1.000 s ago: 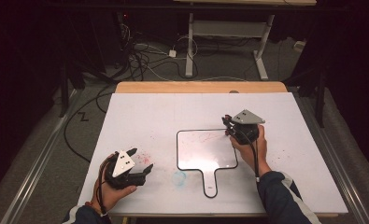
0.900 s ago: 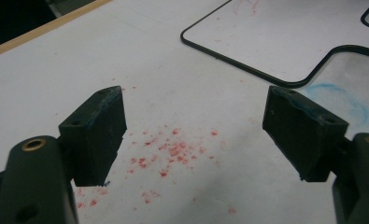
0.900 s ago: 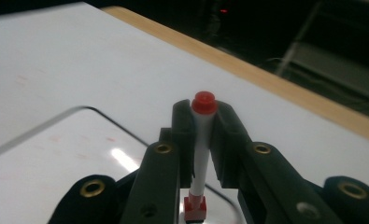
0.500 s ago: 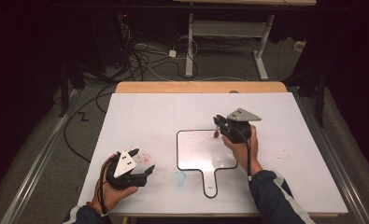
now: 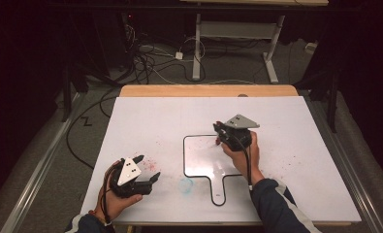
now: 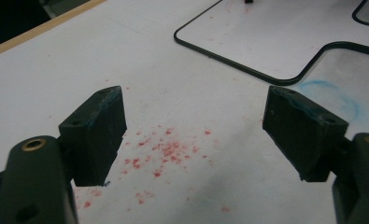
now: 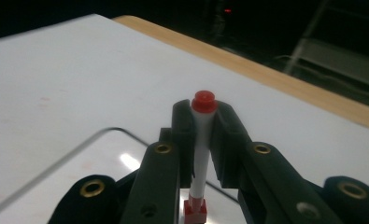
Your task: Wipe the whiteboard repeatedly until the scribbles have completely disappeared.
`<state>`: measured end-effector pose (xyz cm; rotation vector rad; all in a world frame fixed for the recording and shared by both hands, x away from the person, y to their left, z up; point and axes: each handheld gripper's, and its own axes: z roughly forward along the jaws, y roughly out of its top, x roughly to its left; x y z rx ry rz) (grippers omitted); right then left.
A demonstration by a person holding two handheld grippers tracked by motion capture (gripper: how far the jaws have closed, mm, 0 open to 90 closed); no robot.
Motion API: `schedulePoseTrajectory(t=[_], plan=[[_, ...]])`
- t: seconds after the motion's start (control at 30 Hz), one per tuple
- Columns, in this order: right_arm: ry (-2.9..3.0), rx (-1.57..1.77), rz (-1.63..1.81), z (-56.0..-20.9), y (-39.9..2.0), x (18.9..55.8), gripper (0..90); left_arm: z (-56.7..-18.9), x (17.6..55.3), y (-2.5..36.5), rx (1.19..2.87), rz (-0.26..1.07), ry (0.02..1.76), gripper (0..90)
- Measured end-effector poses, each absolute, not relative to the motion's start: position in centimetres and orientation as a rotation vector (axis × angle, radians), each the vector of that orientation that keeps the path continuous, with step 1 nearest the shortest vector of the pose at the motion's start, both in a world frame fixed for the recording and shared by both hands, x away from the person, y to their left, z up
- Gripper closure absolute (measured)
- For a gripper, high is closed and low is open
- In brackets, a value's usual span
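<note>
Near the middle of the white worktop point(image 5: 155, 121) lies a small whiteboard point(image 5: 203, 158) with a black rim and a short handle that points toward the worktop's near edge. Over the board's far right corner the right gripper point(image 5: 221, 131) has its fingers point(image 7: 184, 133) closed tight on a white marker point(image 7: 202, 154) with a red cap; in the right gripper view the marker stands clamped between the pads, red cap uppermost. Close to the near left corner of the worktop the left gripper point(image 5: 148, 170) rests in the person's hand, its fingers point(image 6: 98, 133) spread wide with nothing between them. Beneath them red specks point(image 6: 166, 151) are scattered on the worktop, and a faint blue smudge point(image 5: 185, 184) sits just beside the board's near left corner.
</note>
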<state>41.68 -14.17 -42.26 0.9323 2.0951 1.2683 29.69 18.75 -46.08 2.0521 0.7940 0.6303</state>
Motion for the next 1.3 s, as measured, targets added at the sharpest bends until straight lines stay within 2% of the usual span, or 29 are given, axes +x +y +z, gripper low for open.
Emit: schedulePoseTrajectory(t=[0.2,0.5,0.63,0.9,1.07,1.3], plan=[[2.154,0.839,1.254,-42.2,-12.2,40.6,81.4,-46.1,29.6,18.9,2.056,0.627,0.791,20.5],[2.013,0.905,1.042,-42.0,-15.5,43.4,81.4,-46.1,29.6,18.9,2.057,0.625,0.791,20.4],[1.988,0.965,1.097,-42.1,-16.3,43.8,81.4,-46.2,29.7,18.8,2.065,0.618,0.788,20.5],[2.040,0.942,1.244,-42.5,-14.0,43.5,81.4,-46.3,29.8,18.7,2.066,0.619,0.784,20.5],[2.012,0.940,1.131,-42.3,-14.1,43.7,81.4,-46.4,29.9,18.6,2.071,0.612,0.786,20.4],[2.039,0.949,1.239,-42.5,-13.9,44.0,81.4,-46.4,29.9,18.5,2.078,0.609,0.781,20.4]])
